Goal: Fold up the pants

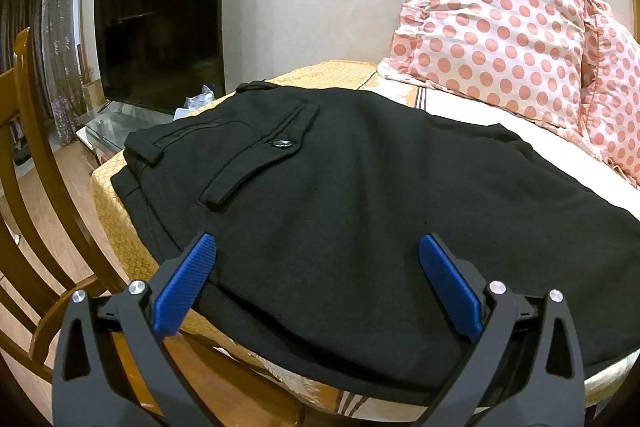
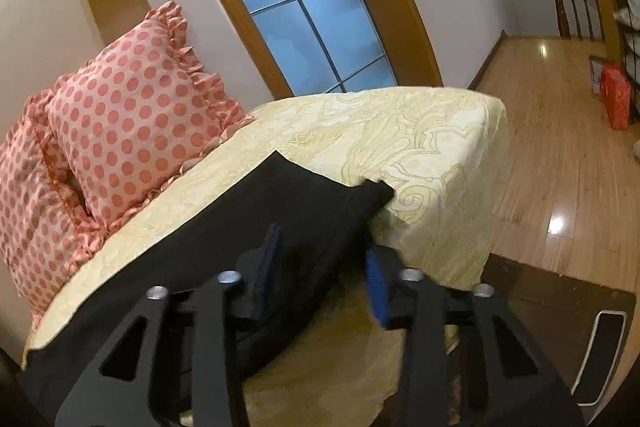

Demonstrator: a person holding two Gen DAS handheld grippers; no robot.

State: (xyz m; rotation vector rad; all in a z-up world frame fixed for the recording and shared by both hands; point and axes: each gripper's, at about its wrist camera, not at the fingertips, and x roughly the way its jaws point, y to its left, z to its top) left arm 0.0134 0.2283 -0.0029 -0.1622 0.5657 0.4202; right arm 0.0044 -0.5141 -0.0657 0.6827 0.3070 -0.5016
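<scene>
Black pants (image 1: pixel 360 195) lie flat on a table with a yellow patterned cloth (image 1: pixel 116 219), waistband and buttoned back pocket at the left. My left gripper (image 1: pixel 316 247) is open, its blue pads just above the near edge of the pants, holding nothing. In the right wrist view the pant leg end (image 2: pixel 312 199) lies across the cloth (image 2: pixel 420 147), near the table's front edge. My right gripper (image 2: pixel 324 247) is open with its jaws on either side of the leg's lower edge, not closed on it.
Polka-dot pink pillows (image 1: pixel 504 27) (image 2: pixel 132 123) lean on the wall behind the pants. A wooden chair (image 1: pixel 36 187) stands at the left. A dark TV (image 1: pixel 160 27) on a glass stand is beyond. Wooden floor (image 2: pixel 560 167) lies right of the table.
</scene>
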